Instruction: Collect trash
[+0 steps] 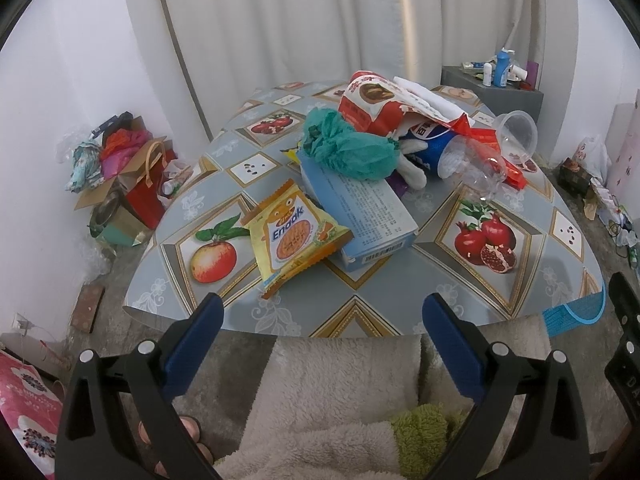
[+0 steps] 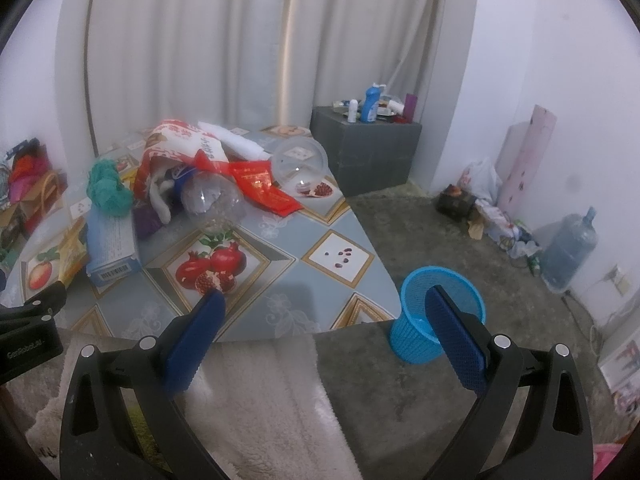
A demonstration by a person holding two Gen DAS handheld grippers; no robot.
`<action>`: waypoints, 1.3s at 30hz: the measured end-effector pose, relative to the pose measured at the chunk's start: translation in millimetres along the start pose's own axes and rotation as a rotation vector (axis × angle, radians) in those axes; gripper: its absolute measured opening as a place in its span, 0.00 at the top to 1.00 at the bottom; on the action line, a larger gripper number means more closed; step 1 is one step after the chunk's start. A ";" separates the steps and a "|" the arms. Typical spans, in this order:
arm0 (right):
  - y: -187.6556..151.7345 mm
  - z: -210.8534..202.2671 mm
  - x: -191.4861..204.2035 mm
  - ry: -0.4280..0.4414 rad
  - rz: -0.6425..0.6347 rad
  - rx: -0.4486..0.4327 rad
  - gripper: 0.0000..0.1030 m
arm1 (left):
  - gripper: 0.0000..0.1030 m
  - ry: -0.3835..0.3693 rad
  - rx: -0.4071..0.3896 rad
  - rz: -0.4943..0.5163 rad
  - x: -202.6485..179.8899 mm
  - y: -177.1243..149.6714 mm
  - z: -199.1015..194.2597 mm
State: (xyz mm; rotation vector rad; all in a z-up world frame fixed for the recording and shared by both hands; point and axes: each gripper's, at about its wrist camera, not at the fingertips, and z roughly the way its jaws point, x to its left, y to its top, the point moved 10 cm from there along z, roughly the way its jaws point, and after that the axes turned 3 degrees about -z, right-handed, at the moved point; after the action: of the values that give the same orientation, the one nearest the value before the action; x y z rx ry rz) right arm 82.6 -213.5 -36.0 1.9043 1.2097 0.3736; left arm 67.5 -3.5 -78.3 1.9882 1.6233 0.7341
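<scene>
Low table (image 1: 360,280) wearing a grey-blue fruit-print cloth, sitting on grey carpet in a white-walled room; cream curtains (image 1: 280,20) hanging behind it.

Trash is piling up mid-table: yellow Enaak snack packet (image 1: 294,236) lying nearest, its right edge touching a pale blue box (image 1: 360,212). Crumpled teal wrapper (image 1: 344,144) resting on the box's far end. Behind it a red-and-white bag (image 1: 376,104) is lying over a blue cup (image 1: 432,144). 2 clear plastic containers (image 1: 516,132) tipped on their sides at the right of the heap, next to red packets (image 2: 268,188).

Blue mesh bin (image 2: 436,316) standing on the carpet just off the table's right corner, well apart from the heap.

Left gripper (image 1: 320,312) hovering over the table's near edge, jaws spread wide, gripping nothing. Right gripper (image 2: 324,308) likewise spread and empty; its right finger is overlapping the bin in view.

Fleecy beige fabric (image 1: 340,380) filling the foreground below both grippers. Grey cabinet (image 2: 368,152) with bottles behind the table; bags and boxes (image 1: 120,168) cluttering the left wall; water jug (image 2: 568,252) at far right.
</scene>
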 end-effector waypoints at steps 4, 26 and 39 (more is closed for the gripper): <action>-0.7 0.2 0.0 0.000 0.000 0.000 0.08 | 0.05 -0.001 0.001 0.000 0.1 -0.3 0.1; -0.8 -0.6 0.0 0.000 0.003 0.001 0.08 | 0.05 0.001 0.012 -0.002 2.8 -3.8 4.2; 2.3 1.6 16.0 0.012 -0.020 -0.034 0.08 | 0.05 0.014 0.001 -0.036 14.3 -0.6 7.3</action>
State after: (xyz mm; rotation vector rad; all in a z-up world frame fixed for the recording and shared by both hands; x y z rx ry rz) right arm 92.9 -201.2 -38.0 1.8619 1.2217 0.3928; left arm 74.2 10.5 -82.6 1.9536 1.6633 0.7358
